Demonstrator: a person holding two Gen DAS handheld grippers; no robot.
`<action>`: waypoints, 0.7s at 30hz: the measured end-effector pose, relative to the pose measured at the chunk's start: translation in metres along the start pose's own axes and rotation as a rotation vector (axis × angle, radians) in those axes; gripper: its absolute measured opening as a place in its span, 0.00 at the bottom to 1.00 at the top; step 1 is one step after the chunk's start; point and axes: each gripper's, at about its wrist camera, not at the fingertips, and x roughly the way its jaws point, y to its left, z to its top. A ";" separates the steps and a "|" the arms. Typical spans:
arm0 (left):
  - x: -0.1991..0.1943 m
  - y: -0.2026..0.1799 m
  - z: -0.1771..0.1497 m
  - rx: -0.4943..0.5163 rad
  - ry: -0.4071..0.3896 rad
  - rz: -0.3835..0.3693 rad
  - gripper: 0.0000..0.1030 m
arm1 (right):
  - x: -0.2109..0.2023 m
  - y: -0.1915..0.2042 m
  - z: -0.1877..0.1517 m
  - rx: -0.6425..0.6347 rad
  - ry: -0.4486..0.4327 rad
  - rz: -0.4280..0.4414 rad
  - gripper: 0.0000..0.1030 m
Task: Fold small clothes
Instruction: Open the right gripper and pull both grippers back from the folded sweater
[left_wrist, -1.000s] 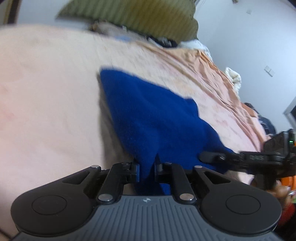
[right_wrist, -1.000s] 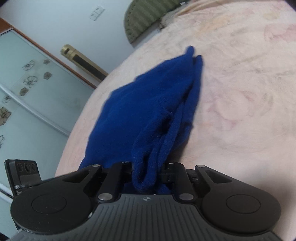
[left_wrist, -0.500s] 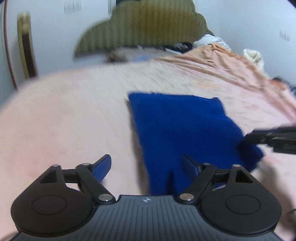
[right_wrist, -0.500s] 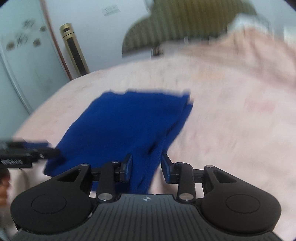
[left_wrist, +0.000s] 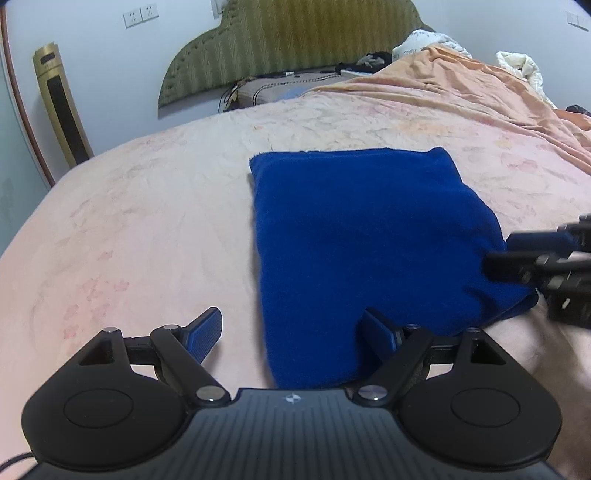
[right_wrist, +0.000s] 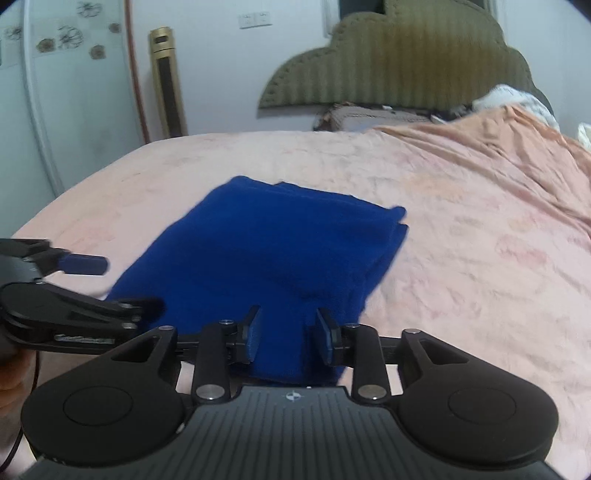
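Observation:
A dark blue garment (left_wrist: 365, 243) lies folded into a rough rectangle on the pink bed sheet (left_wrist: 140, 221). It also shows in the right wrist view (right_wrist: 266, 251). My left gripper (left_wrist: 291, 334) is open wide at the garment's near left corner, its right finger over the cloth. My right gripper (right_wrist: 286, 334) is partly open, its fingers on either side of the near edge without pinching it. Each gripper shows in the other's view: the right one (left_wrist: 524, 254) at the garment's right corner, the left one (right_wrist: 110, 284) at its left.
A green padded headboard (left_wrist: 295, 40) stands at the far end, with a pillow (left_wrist: 288, 86) and crumpled clothes below it. A rumpled orange blanket (left_wrist: 480, 96) covers the bed's right side. A gold tower fan (left_wrist: 61, 107) and a glass wardrobe door (right_wrist: 55, 92) stand on the left.
Both grippers let go of the garment's edge and opened. The cloth dropped from hanging to lying flat on the bed, and both grippers levelled out behind it.

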 end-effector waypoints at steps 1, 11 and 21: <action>0.000 -0.001 -0.001 -0.004 0.006 -0.002 0.81 | 0.004 0.000 -0.004 0.002 0.023 -0.009 0.42; -0.005 -0.003 -0.005 -0.034 0.025 0.020 0.81 | -0.003 0.008 -0.012 0.058 0.007 -0.047 0.73; -0.015 0.001 -0.016 -0.080 0.054 0.012 0.81 | -0.012 0.017 -0.022 0.080 0.019 -0.070 0.93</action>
